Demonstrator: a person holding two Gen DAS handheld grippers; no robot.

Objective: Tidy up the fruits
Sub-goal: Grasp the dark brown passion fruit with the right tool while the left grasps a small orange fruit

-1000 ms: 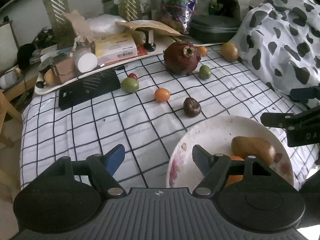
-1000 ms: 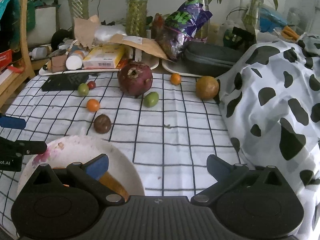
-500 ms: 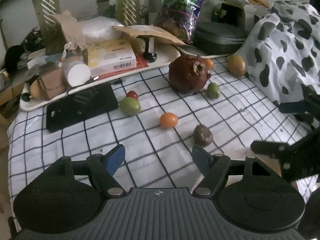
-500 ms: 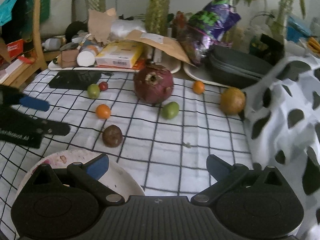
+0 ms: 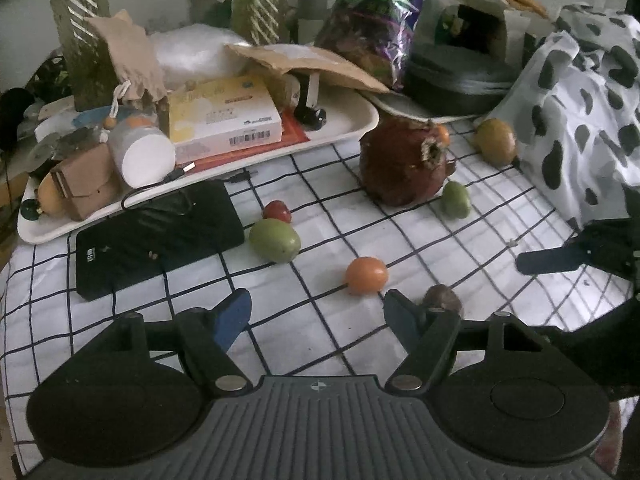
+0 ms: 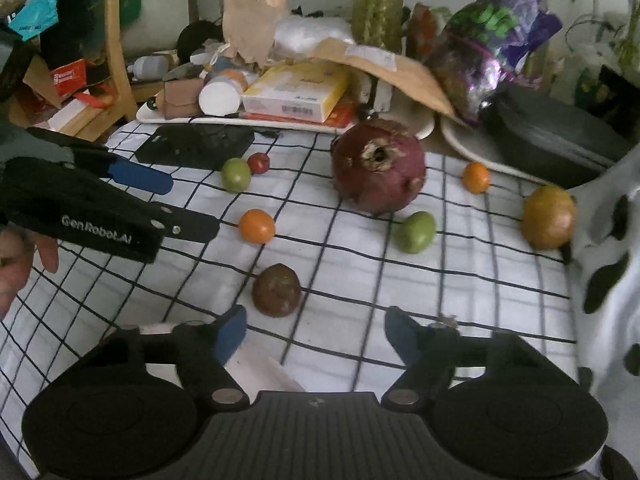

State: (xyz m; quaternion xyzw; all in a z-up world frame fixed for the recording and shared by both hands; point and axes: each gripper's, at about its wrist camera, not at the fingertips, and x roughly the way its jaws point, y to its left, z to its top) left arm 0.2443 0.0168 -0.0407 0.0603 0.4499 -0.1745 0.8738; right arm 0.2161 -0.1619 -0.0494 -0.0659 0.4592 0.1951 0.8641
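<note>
Eight fruits are counted on the checked cloth (image 6: 360, 256): one pomegranate (image 6: 379, 167), two green fruits (image 6: 235, 175) (image 6: 414, 232), two orange ones (image 6: 257, 225) (image 6: 475, 177), one red berry (image 6: 258, 163), one brown fruit (image 6: 276, 289), one yellowish fruit (image 6: 549, 216). Both the left gripper (image 5: 316, 314) and right gripper (image 6: 314, 330) are held apart, gripping nothing. The brown fruit is seen just ahead of the right gripper, left of centre.

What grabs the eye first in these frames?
The big dark red pomegranate dominates the middle of the checked cloth, with small fruits scattered around it: an orange one to its left, a green one just in front, a brown one nearest the right gripper. Next comes the cluttered white tray behind, and the left gripper reaching in open from the left.
</note>
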